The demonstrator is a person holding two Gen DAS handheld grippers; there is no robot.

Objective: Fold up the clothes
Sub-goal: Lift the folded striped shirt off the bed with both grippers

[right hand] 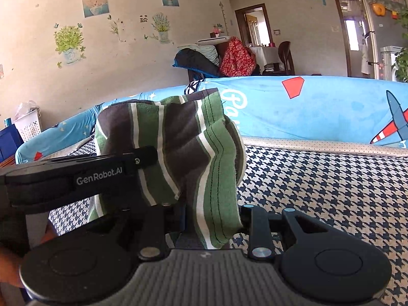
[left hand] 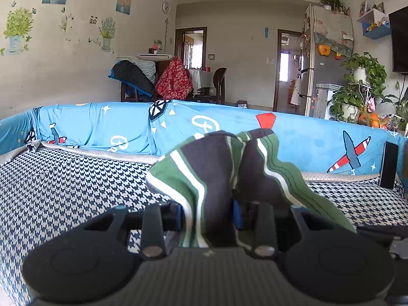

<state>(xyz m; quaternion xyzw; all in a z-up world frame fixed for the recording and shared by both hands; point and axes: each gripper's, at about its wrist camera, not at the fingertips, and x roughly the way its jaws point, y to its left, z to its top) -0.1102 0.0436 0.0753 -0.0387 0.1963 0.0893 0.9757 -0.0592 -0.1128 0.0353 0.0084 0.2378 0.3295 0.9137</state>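
A striped garment, green, dark grey and white (left hand: 219, 168), is bunched up over my left gripper (left hand: 207, 214), which is shut on it; the cloth hides the fingertips. In the right wrist view the same garment (right hand: 178, 137) is draped over my right gripper (right hand: 211, 216), which is also shut on a fold of it. The left gripper's black body (right hand: 76, 176) reaches in from the left and touches the cloth. Both hold the garment up above the houndstooth sofa seat (left hand: 63, 178).
The blue patterned sofa back (left hand: 102, 125) runs behind the seat. A dark upright object (left hand: 389, 164) stands at the seat's right end. A white basket (right hand: 28, 125) sits far left. Chairs with clothes, a fridge and plants stand beyond the sofa.
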